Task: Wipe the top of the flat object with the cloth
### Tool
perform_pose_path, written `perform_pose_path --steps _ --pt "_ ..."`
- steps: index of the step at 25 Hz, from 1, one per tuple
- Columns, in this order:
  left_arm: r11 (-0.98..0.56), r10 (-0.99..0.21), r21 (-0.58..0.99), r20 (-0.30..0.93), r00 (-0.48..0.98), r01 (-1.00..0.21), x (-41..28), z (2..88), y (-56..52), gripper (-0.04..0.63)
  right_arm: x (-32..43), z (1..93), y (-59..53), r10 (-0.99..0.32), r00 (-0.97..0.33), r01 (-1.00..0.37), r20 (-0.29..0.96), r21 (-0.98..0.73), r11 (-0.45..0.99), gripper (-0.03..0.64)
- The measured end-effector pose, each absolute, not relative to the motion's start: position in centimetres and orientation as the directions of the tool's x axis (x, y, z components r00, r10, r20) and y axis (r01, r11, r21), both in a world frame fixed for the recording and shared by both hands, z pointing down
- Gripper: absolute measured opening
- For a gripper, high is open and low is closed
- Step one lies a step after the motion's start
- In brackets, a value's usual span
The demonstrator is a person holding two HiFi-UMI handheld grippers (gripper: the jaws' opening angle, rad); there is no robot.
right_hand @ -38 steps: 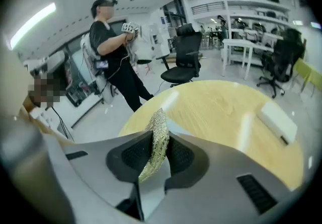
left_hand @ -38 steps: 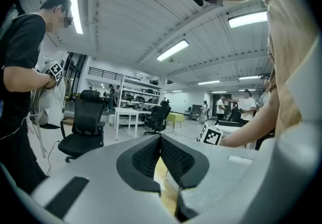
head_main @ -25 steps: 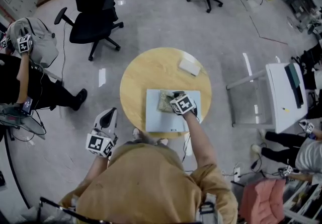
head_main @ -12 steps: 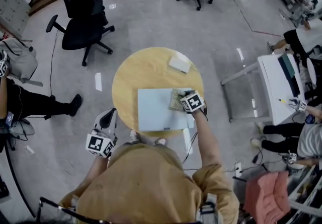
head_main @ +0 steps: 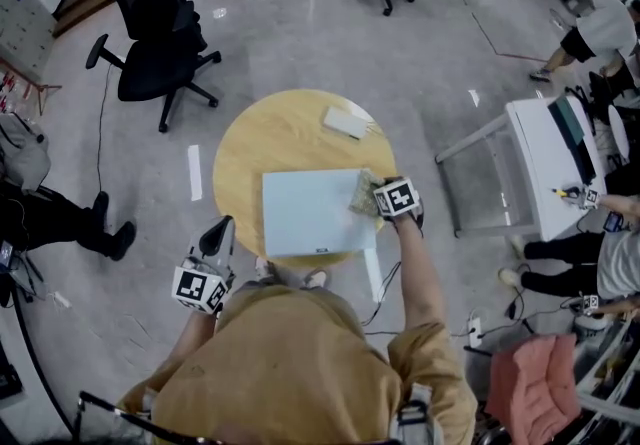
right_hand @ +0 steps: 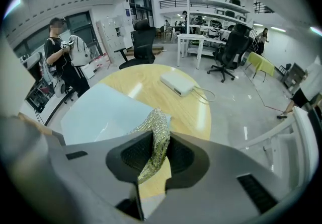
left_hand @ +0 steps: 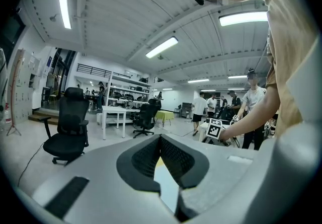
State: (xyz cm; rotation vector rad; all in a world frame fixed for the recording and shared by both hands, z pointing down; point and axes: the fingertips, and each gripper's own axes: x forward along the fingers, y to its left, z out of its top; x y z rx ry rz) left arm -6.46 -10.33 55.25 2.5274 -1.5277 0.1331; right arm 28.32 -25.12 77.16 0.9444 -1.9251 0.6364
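A pale blue flat object (head_main: 308, 213) lies on the round wooden table (head_main: 260, 138). The speckled yellowish cloth (head_main: 362, 194) rests at the flat object's right edge, with my right gripper (head_main: 374, 198) shut on it. In the right gripper view the cloth (right_hand: 151, 126) hangs pinched between the jaws of that gripper (right_hand: 160, 141), with the flat object (right_hand: 98, 115) to its left. My left gripper (head_main: 219, 228) hangs off the table's front left, away from the flat object. In the left gripper view its jaws (left_hand: 160, 140) meet at the tips with nothing between them.
A white box (head_main: 347, 121) with a cable sits at the table's far right side. Black office chairs (head_main: 155, 23) stand behind the table. A white side table (head_main: 545, 168) is to the right, with people near it. A seated person's legs (head_main: 60, 218) show at the left.
My right gripper has dragged the cloth rightward across the flat object, from near its middle to its right edge. The left gripper has stayed in place.
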Motion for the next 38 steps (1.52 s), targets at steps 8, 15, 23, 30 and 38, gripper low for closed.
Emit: perform_pose_path --steps 8,15,23,30,38 --pt "-0.447 -0.868 0.111 0.184 0.460 -0.888 -5.0 55.6 -9.2 0.002 32.4 76.8 -25.1 -0.420 -0.301 -0.862 0.856 -0.056 0.504 0.069" --pt "-0.473 -0.854 0.106 0.189 0.485 -0.875 -4.1 55.8 -9.3 0.002 34.8 76.1 -24.5 -0.477 -0.282 -0.896 0.833 -0.052 0.440 0.069" --pt "-0.514 -0.832 0.110 0.176 0.526 -0.851 -3.5 55.4 -10.3 0.002 36.8 73.5 -23.4 -0.563 -0.232 -0.936 0.793 -0.025 0.351 0.064" --pt "-0.525 -0.827 0.113 0.169 0.537 -0.844 -4.1 55.1 -11.2 0.002 33.6 70.1 -22.6 -0.662 -0.246 -0.933 0.708 0.011 0.359 0.064" --pt "-0.529 -0.831 0.092 0.144 0.537 -0.843 -5.6 54.3 -12.1 0.002 27.0 62.5 -23.3 -0.771 -0.334 -0.912 0.542 0.022 0.411 0.064"
